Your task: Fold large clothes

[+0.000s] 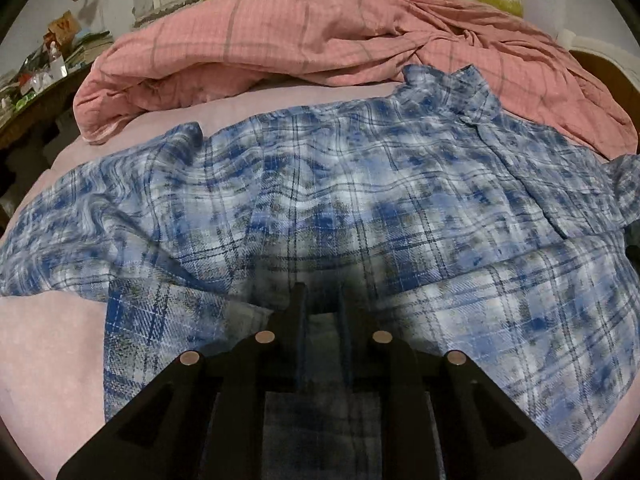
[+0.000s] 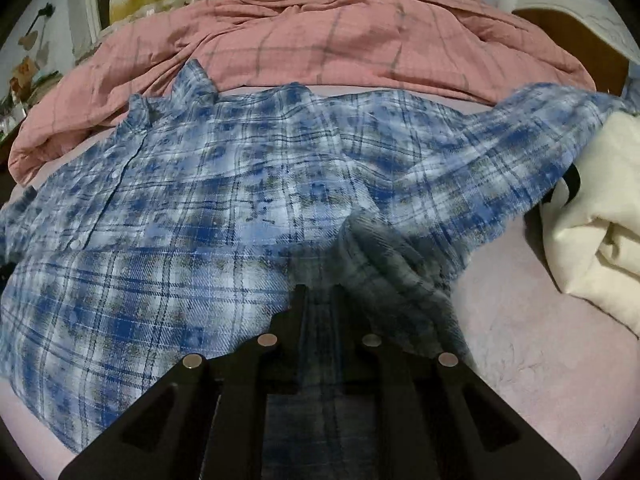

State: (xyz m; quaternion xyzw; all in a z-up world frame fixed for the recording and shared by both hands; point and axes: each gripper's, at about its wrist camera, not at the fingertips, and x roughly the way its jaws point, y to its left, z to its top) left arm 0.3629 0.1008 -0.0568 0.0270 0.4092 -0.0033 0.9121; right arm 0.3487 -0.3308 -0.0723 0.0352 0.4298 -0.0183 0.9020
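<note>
A large blue and white plaid shirt point(image 1: 340, 184) lies spread on the pink bed sheet point(image 1: 48, 352), collar toward the far right in the left wrist view. It also shows in the right wrist view point(image 2: 224, 184), collar at the far left. My left gripper point(image 1: 322, 300) is shut on the shirt's near hem, with cloth between its fingers. My right gripper point(image 2: 320, 298) is shut on the hem too, next to a raised fold of fabric point(image 2: 384, 252). One sleeve point(image 1: 60, 232) stretches left, the other point(image 2: 540, 128) stretches right.
A crumpled pink checked quilt point(image 1: 304, 36) lies across the far side of the bed. A cream cloth bundle point(image 2: 596, 216) sits at the right, against the sleeve. A cluttered side table point(image 1: 36, 76) stands at the far left.
</note>
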